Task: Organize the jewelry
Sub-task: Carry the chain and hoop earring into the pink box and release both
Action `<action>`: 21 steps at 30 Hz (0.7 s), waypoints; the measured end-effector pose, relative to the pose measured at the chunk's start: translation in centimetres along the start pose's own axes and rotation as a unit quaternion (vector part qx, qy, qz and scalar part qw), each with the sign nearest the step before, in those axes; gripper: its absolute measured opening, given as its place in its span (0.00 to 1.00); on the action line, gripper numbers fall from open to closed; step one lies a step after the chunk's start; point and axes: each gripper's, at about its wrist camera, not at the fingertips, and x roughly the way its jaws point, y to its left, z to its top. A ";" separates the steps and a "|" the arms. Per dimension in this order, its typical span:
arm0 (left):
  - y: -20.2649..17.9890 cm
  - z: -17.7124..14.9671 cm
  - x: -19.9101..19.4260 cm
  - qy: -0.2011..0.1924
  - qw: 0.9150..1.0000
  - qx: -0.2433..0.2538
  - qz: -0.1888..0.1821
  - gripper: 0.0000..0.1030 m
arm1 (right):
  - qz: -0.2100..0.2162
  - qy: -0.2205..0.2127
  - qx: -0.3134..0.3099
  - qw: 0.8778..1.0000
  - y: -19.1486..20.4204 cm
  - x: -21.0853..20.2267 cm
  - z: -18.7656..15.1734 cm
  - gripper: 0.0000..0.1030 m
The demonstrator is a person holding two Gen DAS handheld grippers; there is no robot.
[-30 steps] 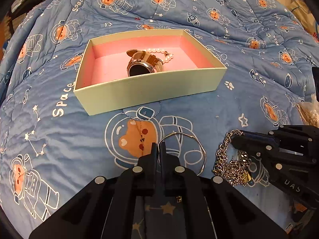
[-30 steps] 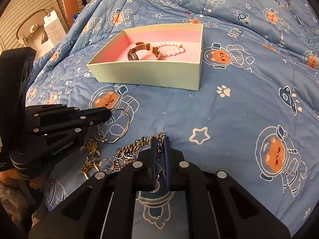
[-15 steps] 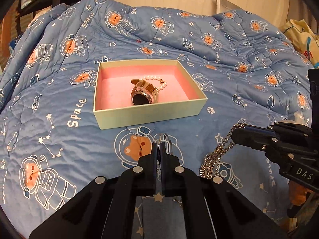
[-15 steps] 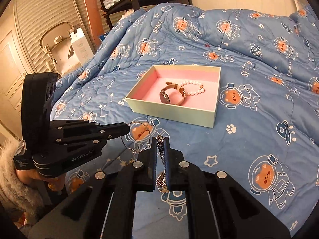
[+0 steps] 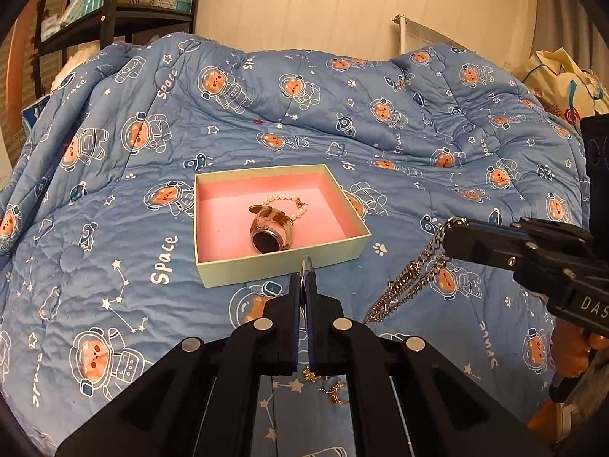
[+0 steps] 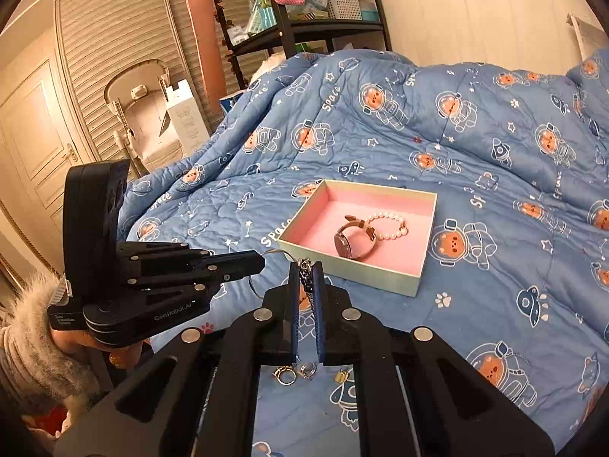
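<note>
My watch (image 5: 271, 234) and pearl bracelet (image 5: 286, 205) already lie in the pink-lined box (image 5: 281, 262) on the bed. My left hand-held gripper (image 5: 303, 280) pinches a thin silver bangle (image 6: 266, 257); my right hand-held gripper (image 6: 307, 280) is clamped on a silver chain (image 5: 409, 285), both lifted just short of the box. Small gold pieces (image 6: 295, 373) lie on the quilt (image 5: 114, 266), yet to be collected.

Blue quilt (image 5: 114, 266) printed with orange astronaut bears; pale green box (image 5: 281, 264), pink inside; white pearl bracelet (image 6: 384, 224); silver chain (image 5: 407, 285) on the black right gripper (image 6: 306, 278).
</note>
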 end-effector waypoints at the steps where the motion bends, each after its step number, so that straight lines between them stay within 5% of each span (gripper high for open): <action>1: 0.0 0.1 -0.2 -0.001 1.000 0.001 -0.001 0.03 | -0.002 -0.003 -0.003 1.000 0.1 -0.2 0.3 0.07; 21: 2.0 5.4 -1.1 -0.032 0.999 0.004 0.004 0.03 | -0.019 -0.076 -0.032 0.996 -0.2 -1.7 8.7 0.07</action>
